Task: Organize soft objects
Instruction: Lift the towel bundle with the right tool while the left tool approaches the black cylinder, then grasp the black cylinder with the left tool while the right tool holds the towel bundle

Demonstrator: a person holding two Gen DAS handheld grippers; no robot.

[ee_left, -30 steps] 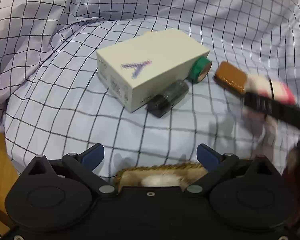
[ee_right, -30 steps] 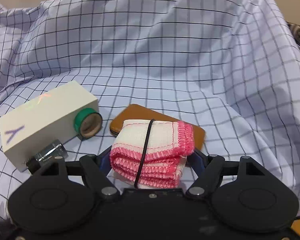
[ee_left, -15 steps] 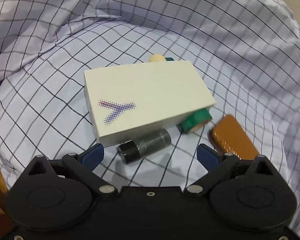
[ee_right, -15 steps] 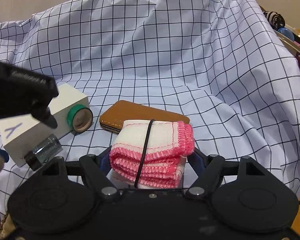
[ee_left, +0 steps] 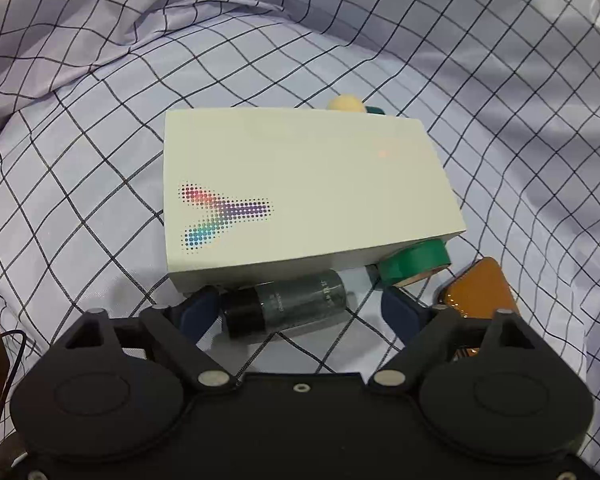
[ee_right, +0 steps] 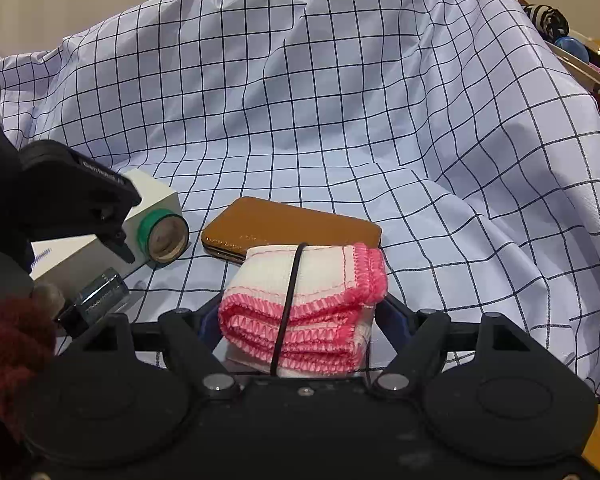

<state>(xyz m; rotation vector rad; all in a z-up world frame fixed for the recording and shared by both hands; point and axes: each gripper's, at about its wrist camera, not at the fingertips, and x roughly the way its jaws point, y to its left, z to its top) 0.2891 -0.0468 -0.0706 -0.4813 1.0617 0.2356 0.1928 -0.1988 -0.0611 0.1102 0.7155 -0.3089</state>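
My right gripper (ee_right: 300, 316) is shut on a folded white cloth with pink edging (ee_right: 304, 304), bound by a black band. My left gripper (ee_left: 300, 310) points down at a dark glass cylinder (ee_left: 288, 308) that lies between its blue pads. Its jaws are closing; a gap still shows at the right pad. The cylinder (ee_right: 96, 298) lies against a cream box (ee_left: 300, 192). In the right wrist view one finger (ee_right: 112, 216) of the left gripper hangs over the box (ee_right: 156, 196).
A green tape roll (ee_left: 414, 266) and a brown wallet (ee_left: 478, 292) lie right of the box, a cream ball (ee_left: 346, 103) behind it. All rest on a rumpled checked sheet (ee_right: 340, 100). A dark red sleeve (ee_right: 12, 344) shows at left. A striped item (ee_right: 546, 20) sits far right.
The left gripper has moved in over the box and cylinder, rolled, and narrowed its jaws; the furry item seen at its base is gone. The right gripper still holds the cloth, barely moved.
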